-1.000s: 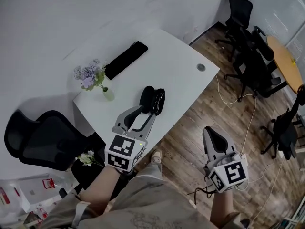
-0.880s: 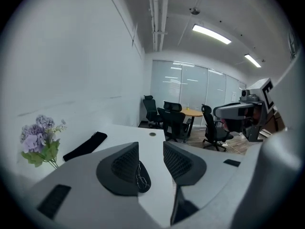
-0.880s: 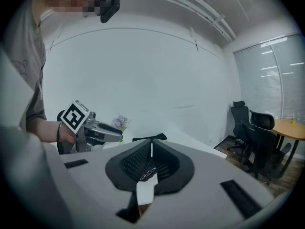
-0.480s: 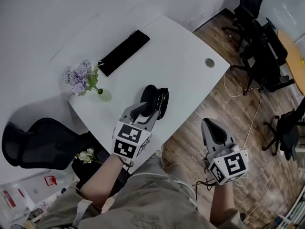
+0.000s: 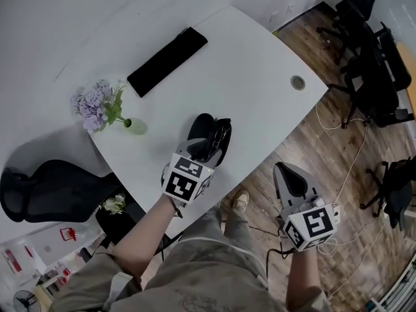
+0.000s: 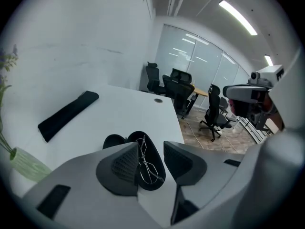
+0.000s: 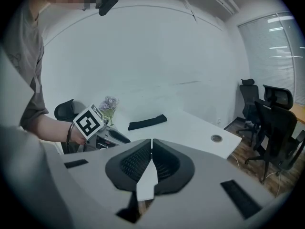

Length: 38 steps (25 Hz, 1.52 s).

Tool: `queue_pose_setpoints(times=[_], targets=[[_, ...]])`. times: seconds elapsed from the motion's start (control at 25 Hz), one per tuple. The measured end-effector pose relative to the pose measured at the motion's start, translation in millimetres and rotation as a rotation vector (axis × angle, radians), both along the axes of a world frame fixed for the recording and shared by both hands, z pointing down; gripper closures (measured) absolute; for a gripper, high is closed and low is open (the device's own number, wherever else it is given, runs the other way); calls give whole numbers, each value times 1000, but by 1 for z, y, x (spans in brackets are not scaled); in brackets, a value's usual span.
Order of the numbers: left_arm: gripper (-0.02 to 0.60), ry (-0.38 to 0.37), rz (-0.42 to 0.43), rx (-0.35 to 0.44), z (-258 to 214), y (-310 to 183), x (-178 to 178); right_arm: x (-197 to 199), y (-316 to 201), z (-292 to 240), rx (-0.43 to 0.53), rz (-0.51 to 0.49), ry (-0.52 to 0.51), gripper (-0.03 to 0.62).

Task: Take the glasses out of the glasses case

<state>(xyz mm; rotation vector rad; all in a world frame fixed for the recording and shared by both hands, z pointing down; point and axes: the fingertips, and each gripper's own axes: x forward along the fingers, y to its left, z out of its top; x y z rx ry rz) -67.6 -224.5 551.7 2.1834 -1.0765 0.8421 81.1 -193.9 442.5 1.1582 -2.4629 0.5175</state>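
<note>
L gripper spread, poised over open case; glasses inside, not yet gripped. R gripper pressed together, empty, held aside. Grab + lift-out remain.

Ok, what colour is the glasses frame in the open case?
Silver thin-wire glasses, lying in the black oval case; clearest in the left gripper view.

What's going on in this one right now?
A person holds a gripper in each hand at a white table. The left gripper, jaws apart, hovers over the open glasses case, lined up on the glasses inside; nothing gripped yet. The right gripper is shut and empty, off the table's edge above the floor.
</note>
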Motion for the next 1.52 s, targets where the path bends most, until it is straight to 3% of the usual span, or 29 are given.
queue_pose_setpoints(times=[0.36, 0.56, 1.24, 1.52], targets=[[402, 26, -62, -191, 67, -3, 7, 1, -16, 40, -76, -49, -11, 559], [399, -2, -72, -243, 89, 1, 11, 1, -15, 58, -120, -66, -16, 559], [394, -62, -110, -301, 100, -7, 16, 14, -9, 77, -162, -75, 6, 559], [408, -34, -128, -307, 99, -8, 14, 22, -4, 83, -176, -68, 23, 558]])
